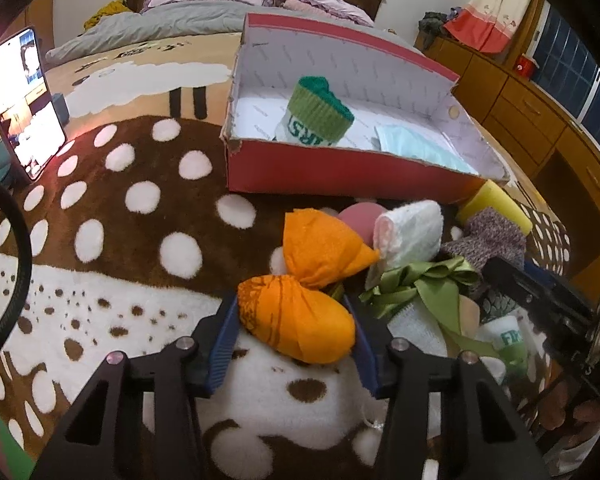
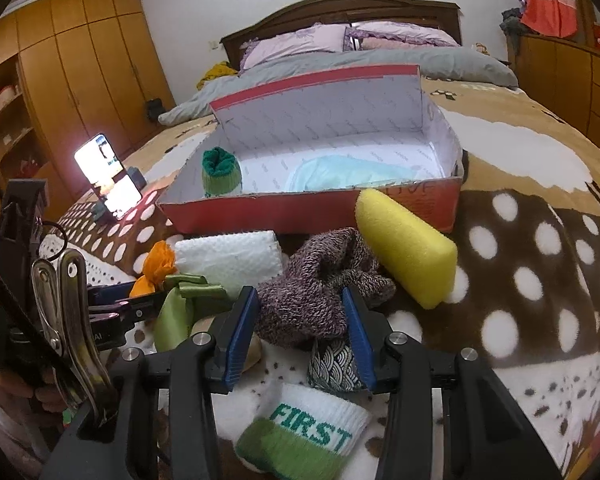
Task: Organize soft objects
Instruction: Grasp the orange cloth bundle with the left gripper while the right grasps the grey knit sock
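Note:
My left gripper (image 1: pixel 290 312) has its blue pads on both sides of an orange cloth bundle (image 1: pixel 300 320) on the bed; whether it squeezes it I cannot tell. My right gripper (image 2: pixel 300 312) is open around a purple knit sock (image 2: pixel 316 288), pads apart from it. A red shoebox (image 1: pixel 340 172) holds a rolled green-cuffed sock (image 1: pixel 316 114) and a pale blue cloth (image 1: pixel 416 144). The pile beside it has a yellow sponge (image 2: pixel 408 248), a white towel roll (image 2: pixel 232 258), a green ribbon (image 1: pixel 420 284) and a "FIRST" sock (image 2: pixel 312 436).
A lit phone (image 1: pixel 24 100) stands on a holder at the left of the spotted blanket (image 1: pixel 132 208). Pillows and a grey duvet lie at the head of the bed. Wooden wardrobes and cabinets (image 2: pixel 80 72) line the walls.

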`<state>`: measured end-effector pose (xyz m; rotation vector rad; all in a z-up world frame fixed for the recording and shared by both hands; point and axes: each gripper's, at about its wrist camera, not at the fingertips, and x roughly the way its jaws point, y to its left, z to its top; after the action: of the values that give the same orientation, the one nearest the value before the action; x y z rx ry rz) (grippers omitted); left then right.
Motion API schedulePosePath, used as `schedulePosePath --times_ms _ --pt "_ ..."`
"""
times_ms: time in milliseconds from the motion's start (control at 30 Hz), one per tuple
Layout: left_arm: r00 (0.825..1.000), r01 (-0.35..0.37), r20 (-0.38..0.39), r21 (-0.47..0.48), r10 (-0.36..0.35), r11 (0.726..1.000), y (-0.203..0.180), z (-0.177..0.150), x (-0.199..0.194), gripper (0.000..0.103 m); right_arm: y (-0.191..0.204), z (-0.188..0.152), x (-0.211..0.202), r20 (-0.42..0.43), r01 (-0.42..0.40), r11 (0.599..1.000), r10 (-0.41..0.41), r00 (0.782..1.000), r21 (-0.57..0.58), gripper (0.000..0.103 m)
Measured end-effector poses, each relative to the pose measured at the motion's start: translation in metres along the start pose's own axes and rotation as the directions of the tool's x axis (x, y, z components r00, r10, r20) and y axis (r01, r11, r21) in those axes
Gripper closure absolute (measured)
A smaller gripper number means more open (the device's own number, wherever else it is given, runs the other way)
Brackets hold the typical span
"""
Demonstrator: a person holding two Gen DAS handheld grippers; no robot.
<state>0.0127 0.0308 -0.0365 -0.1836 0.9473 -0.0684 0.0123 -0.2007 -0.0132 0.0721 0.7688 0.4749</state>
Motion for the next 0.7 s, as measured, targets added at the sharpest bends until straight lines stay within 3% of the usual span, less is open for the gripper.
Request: schedulePosePath --times_ms 67,167,367,700 --pt "1.000 0.007 0.010 -0.001 -0.007 1.000 0.000 0.000 -0.002 0.053 0.001 -0.001 -0.003 0.017 -0.003 1.000 0.003 1.000 -0.016 0.076" --pt "1.000 0.009 0.025 0.007 -0.009 1.000 -0.002 0.000 -0.008 0.054 0.003 -0.001 -0.007 0.031 -0.014 1.000 0.015 0.999 -0.021 0.089" --pt "0.996 0.014 0.083 0.044 -0.018 0.999 -0.011 -0.001 -0.029 0.055 0.009 -0.001 -0.024 0.081 -0.020 0.999 0.023 0.996 -0.038 0.092" --pt "0.995 0.008 0.102 0.069 -0.015 0.998 -0.022 0.007 -0.045 0.055 0.019 0.005 -0.054 0.158 -0.032 0.997 0.044 0.986 -0.074 0.092"
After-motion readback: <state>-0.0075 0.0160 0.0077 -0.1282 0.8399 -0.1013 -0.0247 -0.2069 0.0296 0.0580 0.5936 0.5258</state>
